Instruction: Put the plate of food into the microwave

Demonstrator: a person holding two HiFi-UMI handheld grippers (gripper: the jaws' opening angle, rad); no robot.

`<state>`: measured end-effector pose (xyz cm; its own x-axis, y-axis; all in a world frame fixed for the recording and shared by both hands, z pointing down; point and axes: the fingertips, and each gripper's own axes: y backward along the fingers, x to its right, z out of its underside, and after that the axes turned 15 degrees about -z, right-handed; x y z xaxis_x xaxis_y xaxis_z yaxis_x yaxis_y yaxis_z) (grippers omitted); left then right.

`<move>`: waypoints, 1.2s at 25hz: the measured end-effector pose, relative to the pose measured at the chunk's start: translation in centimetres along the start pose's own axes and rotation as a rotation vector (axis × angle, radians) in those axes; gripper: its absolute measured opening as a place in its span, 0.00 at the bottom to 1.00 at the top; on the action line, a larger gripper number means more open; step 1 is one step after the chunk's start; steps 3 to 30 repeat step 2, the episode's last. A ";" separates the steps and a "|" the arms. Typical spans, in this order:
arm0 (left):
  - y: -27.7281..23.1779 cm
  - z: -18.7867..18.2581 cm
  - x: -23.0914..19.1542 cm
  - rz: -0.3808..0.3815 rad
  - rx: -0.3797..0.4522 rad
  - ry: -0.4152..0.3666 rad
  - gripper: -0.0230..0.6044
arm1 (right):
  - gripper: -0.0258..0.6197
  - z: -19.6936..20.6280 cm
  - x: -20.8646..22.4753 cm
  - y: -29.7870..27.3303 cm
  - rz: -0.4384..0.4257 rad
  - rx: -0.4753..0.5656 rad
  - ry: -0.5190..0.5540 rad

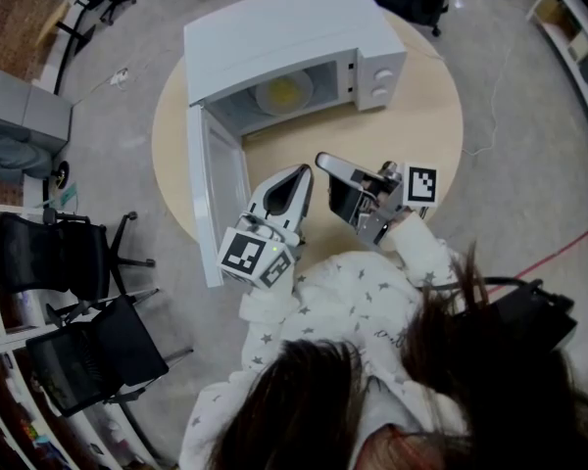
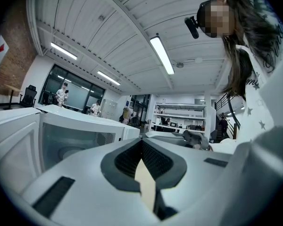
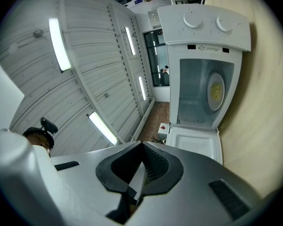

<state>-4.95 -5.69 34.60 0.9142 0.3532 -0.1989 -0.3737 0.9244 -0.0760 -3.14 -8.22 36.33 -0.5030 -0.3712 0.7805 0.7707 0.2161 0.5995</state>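
Observation:
The white microwave [image 1: 284, 37] stands at the back of the round wooden table [image 1: 421, 116] with its door [image 1: 216, 189] swung open to the left. Inside it lies a white plate with yellow food [image 1: 282, 93], which the right gripper view also shows as the plate [image 3: 216, 91] in the cavity. My left gripper [image 1: 299, 171] is shut and holds nothing, in front of the door near the table's front edge. My right gripper [image 1: 323, 158] is beside it, also shut and empty. Both sets of jaws meet at the tips, seen in the left gripper [image 2: 141, 142] and the right gripper [image 3: 141, 145].
Black office chairs [image 1: 73, 262] stand on the floor left of the table. A grey cabinet [image 1: 20, 116] is further left. Shelving [image 1: 578, 18] lines the right side, and a cable [image 1: 500, 116] runs across the floor there.

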 end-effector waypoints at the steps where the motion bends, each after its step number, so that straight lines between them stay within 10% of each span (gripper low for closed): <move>1: 0.0 0.0 0.0 0.000 -0.001 0.000 0.03 | 0.05 0.0 0.0 0.0 -0.001 0.002 -0.001; 30: -0.1 0.0 0.0 0.001 -0.001 -0.001 0.03 | 0.05 0.0 -0.1 0.0 -0.003 0.004 -0.003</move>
